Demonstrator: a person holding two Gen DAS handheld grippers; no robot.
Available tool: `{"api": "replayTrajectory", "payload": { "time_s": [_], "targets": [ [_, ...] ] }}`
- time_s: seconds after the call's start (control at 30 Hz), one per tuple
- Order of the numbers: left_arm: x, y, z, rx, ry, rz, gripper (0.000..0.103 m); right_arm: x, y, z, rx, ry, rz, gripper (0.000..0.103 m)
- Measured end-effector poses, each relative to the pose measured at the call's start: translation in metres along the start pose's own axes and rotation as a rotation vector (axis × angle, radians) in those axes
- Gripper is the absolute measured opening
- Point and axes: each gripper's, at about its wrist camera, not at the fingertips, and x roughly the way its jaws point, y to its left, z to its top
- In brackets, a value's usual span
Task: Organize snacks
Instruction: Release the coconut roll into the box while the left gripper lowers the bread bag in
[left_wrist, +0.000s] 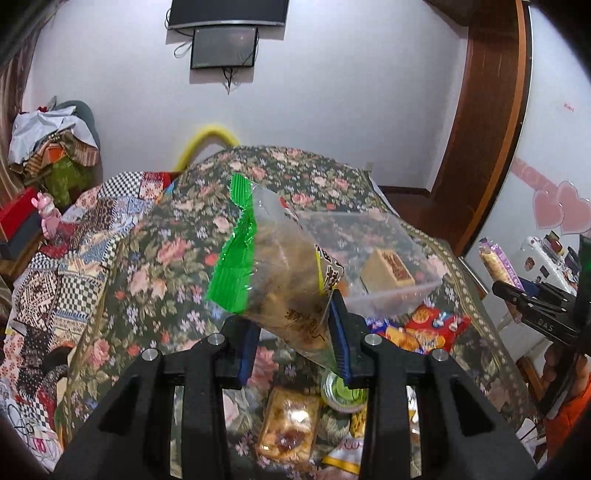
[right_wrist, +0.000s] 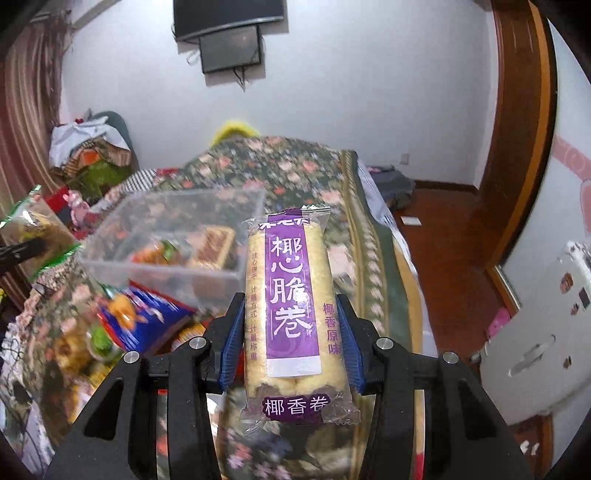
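Note:
My left gripper (left_wrist: 291, 334) is shut on a clear snack bag with a green edge (left_wrist: 273, 269) and holds it above the floral tablecloth, just left of a clear plastic box (left_wrist: 391, 291). The box holds a tan packet (left_wrist: 388, 271) and shows in the right wrist view (right_wrist: 162, 273) with several snacks inside. My right gripper (right_wrist: 291, 343) is shut on a purple coconut roll packet (right_wrist: 291, 306), held upright to the right of the box. That packet and gripper also show in the left wrist view (left_wrist: 498, 264). The green-edged bag also shows in the right wrist view (right_wrist: 40, 232).
Loose snacks lie on the floral tablecloth (left_wrist: 155, 266): a pastry packet (left_wrist: 288, 432), a green-lidded cup (left_wrist: 343, 395), an orange and blue packet (left_wrist: 424, 328). A white fridge (right_wrist: 543, 332) stands at the right, and the wooden floor (right_wrist: 443, 236) lies beyond the table's right edge.

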Motion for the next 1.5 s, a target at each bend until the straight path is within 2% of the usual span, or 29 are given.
{"api": "replayTrajectory", "payload": {
  "time_s": [0.27,0.6,0.87,1.2,1.5],
  "targets": [
    [0.014,0.002,0.019,-0.003,-0.014,0.018,0.035,0.002,0.03,0.029,-0.018,-0.075,0.076,0.043],
    [0.057,0.006,0.03,0.001,0.025,0.051,0.035,0.035,0.067,0.056,-0.034,-0.081,0.151,0.043],
    [0.099,0.008,0.031,-0.012,0.064,0.094,0.035,0.077,0.084,0.066,-0.029,-0.013,0.174,0.043],
    [0.127,0.009,0.023,-0.03,0.13,0.064,0.035,0.121,0.098,0.06,-0.051,0.125,0.165,0.043],
    [0.133,0.011,0.017,-0.044,0.175,0.043,0.038,0.139,0.104,0.051,-0.075,0.217,0.164,0.044]
  ]
}}
